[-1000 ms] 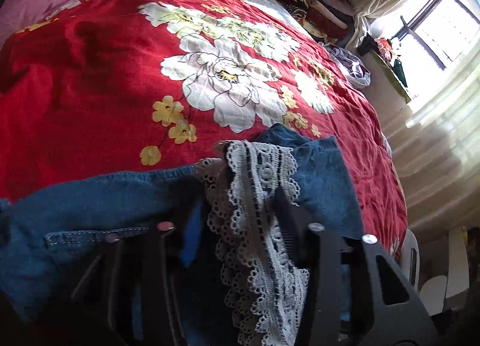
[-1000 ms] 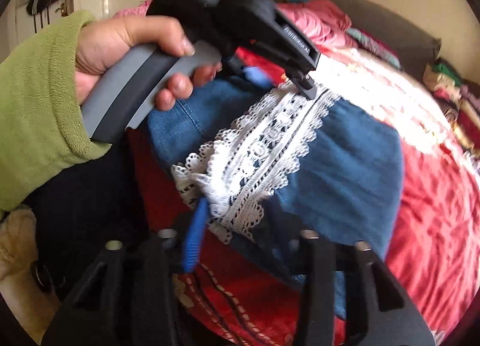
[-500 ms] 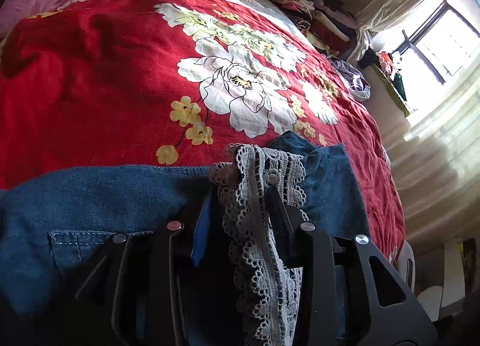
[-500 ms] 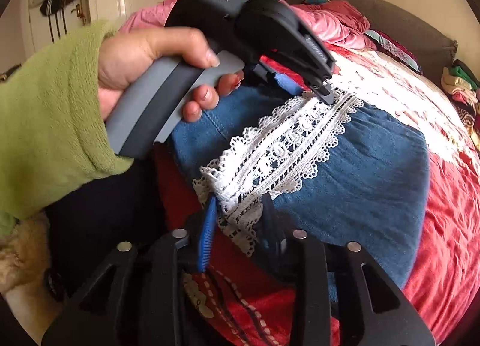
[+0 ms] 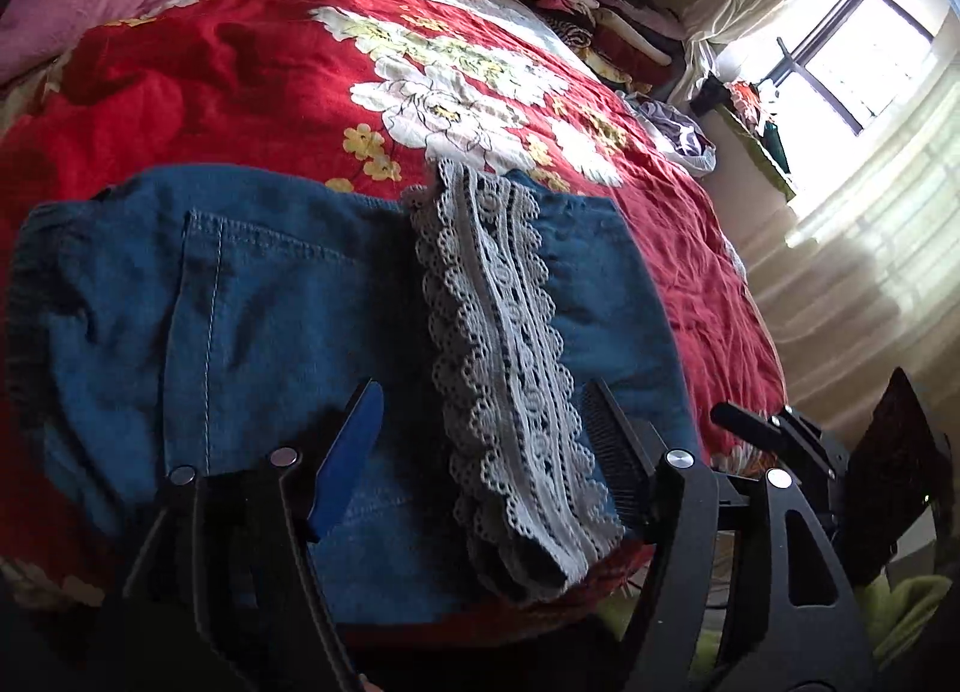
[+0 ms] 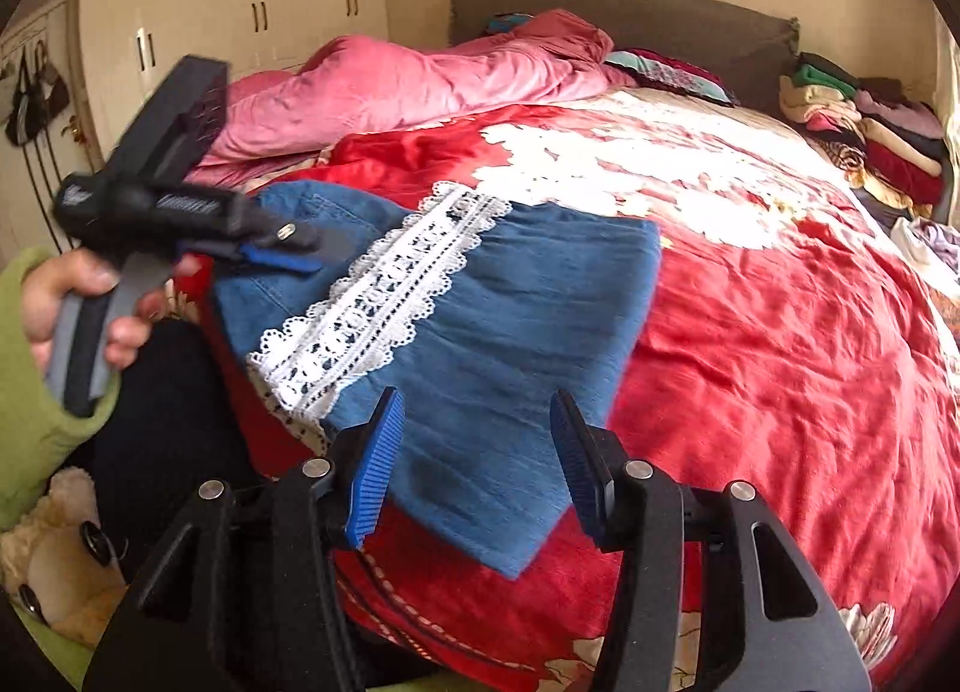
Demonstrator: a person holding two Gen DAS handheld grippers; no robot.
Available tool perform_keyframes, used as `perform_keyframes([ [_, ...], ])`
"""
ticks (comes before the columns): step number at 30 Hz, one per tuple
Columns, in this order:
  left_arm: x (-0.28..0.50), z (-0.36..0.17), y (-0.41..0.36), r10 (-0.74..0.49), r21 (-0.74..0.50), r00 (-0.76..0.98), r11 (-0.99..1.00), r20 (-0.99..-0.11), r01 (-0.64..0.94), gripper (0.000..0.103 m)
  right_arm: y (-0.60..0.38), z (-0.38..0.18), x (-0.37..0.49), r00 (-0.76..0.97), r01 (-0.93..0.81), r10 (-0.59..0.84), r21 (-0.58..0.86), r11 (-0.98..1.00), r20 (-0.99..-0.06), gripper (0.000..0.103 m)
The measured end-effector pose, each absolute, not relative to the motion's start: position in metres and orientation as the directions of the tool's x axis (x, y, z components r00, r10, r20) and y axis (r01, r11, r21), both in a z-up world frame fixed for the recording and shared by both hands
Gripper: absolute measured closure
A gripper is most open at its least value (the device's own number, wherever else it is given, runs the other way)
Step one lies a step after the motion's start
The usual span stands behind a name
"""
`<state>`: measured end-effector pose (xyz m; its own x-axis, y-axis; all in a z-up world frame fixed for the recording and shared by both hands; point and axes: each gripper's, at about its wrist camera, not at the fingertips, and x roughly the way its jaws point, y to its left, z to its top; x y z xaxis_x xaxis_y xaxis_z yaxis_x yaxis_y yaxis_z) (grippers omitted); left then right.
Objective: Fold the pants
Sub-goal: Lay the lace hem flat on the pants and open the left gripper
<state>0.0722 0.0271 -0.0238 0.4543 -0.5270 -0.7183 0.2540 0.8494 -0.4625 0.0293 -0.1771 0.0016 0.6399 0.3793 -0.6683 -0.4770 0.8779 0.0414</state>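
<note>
Left wrist view: denim pants (image 5: 252,296) folded on the red floral bedspread (image 5: 240,62) near the bed edge, lace hem (image 5: 504,368) on top. Left gripper (image 5: 480,440) fingers apart, straddling the lace without gripping. Right gripper (image 6: 474,452) fingers apart above the denim, probably released so the fold settles flat.

pants (image 6: 480,296) on bedspread (image 6: 780,344) (near edge), clothes pile (image 6: 864,122) behind
</note>
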Motion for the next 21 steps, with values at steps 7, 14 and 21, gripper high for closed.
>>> perform_keyframes([
  [7,0.057,-0.043,0.021,-0.504,-0.456,0.404,0.864,-0.764,0.214,0.042,-0.173,-0.014,0.038,0.619,-0.489,0.391,0.056,0.871,-0.681,0.054],
  [14,0.049,-0.049,-0.005,-0.421,-0.341,0.412,0.905,-0.808,0.256,0.079,-0.171,-0.035,0.042,0.590,-0.483,0.325,-0.002,0.875,-0.739,0.054],
  [21,0.046,-0.052,-0.008,-0.378,-0.274,0.415,0.917,-0.827,0.290,0.076,-0.184,-0.054,0.041,0.564,-0.455,0.299,0.013,0.891,-0.770,0.053],
])
